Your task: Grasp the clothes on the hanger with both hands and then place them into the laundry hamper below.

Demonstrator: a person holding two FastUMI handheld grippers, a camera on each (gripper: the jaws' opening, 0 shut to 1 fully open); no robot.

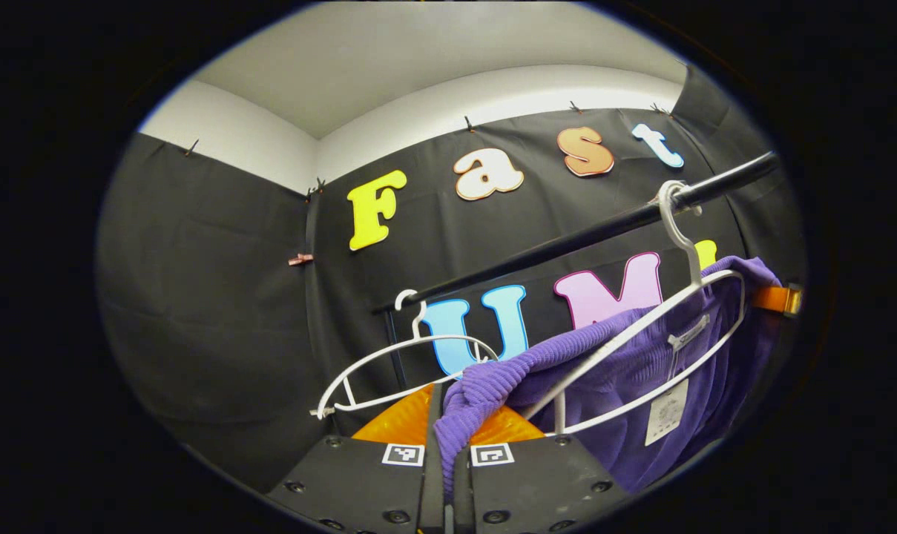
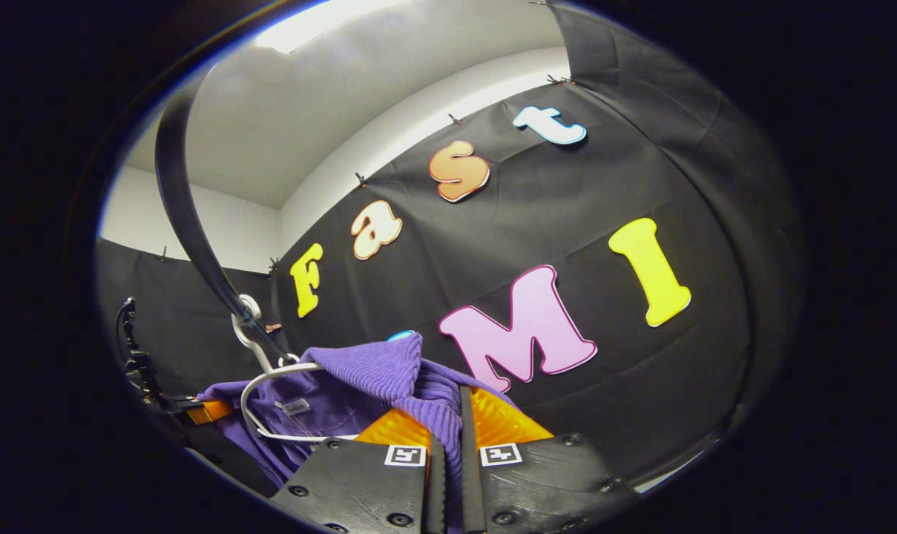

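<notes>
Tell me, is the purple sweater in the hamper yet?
Not yet. Done: both grippers have pinched the purple sweater, left gripper and right gripper. In hand: it's partly off the white hanger on the black rail. Left: pulling it free and lowering it into the hamper.

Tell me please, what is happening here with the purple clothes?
A person works two claws on a purple garment hanging on a white hanger from a black rail. The left claw and right claw are each closed on a fold of it. It is not off the hanger yet. An empty hanger hangs beside it.
</notes>
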